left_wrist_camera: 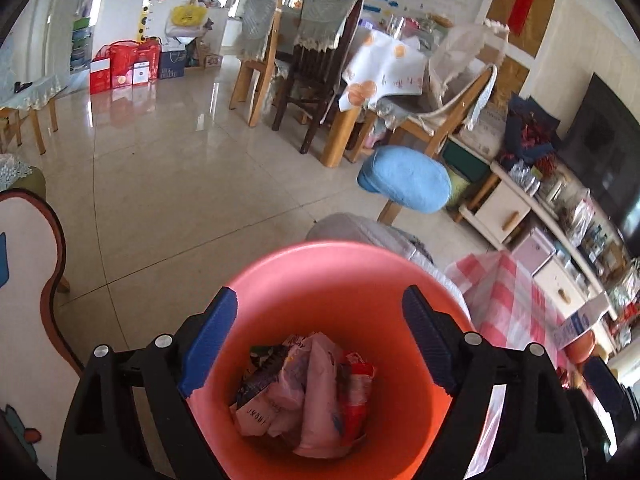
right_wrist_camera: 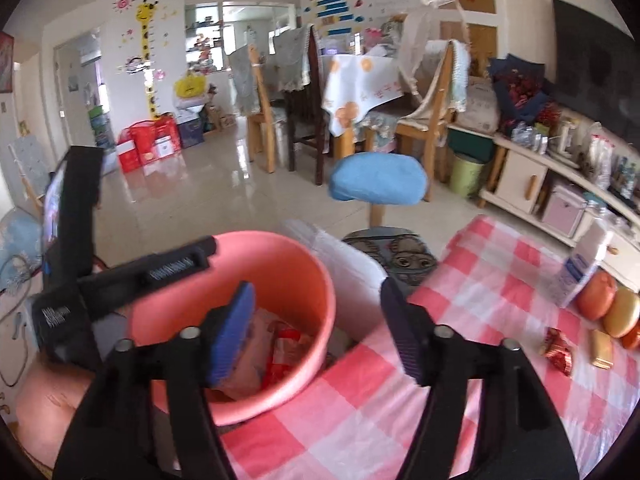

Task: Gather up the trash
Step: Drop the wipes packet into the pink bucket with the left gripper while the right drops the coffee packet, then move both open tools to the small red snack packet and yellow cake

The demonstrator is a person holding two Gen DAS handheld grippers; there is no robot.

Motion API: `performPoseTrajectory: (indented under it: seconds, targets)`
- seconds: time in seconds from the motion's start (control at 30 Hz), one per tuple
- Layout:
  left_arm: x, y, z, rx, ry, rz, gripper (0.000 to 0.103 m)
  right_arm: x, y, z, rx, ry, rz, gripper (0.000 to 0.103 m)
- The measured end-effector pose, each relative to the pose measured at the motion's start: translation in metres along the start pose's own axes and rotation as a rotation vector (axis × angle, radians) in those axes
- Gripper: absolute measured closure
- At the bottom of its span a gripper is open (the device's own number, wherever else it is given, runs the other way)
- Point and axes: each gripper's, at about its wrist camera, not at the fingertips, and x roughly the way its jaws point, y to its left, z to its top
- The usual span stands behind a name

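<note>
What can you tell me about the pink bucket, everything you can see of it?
The pink bucket is a round, smooth, plastic-looking bin, salmon pink, standing upright and open-topped beside the checked tablecloth. Crumpled wrappers lie piled at its bottom, well below the rim. The left gripper hangs open right above its mouth, holding nothing; the right gripper, also open, hovers at its table-side edge. Neither visibly touches it. What it rests on is hidden.

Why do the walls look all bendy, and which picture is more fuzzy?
Both wrist views bend straight lines because of the fisheye lens. The right wrist view is fuzzier, smearing the orange bucket; the left wrist view shows it sharp, with window glare on the floor.
</note>
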Motion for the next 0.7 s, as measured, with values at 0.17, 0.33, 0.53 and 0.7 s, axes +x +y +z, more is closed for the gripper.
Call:
performPoseTrajectory:
  seconds: [0.17,0.33,0.53,0.7]
  targets:
    - [-0.004,-0.011,-0.006,0.016,-0.061,-0.055,0.013,-0.013,-0.022,-0.012,-0.002,-0.007,-0.088,0.015]
    - [-0.011,-0.029,-0.01,0.063,-0.137,-0.104,0.01,-0.022,-0.041,-0.033,0.02,0.013,-0.143,0.014]
    - [-0.022,-0.06,-0.018,0.164,-0.179,-0.192,0.009,-0.032,-0.06,-0.06,0.046,0.044,-0.183,0.014]
    - [-0.029,-0.085,-0.024,0.255,-0.175,-0.25,0.009,-0.044,-0.076,-0.075,0.065,0.056,-0.214,0.014]
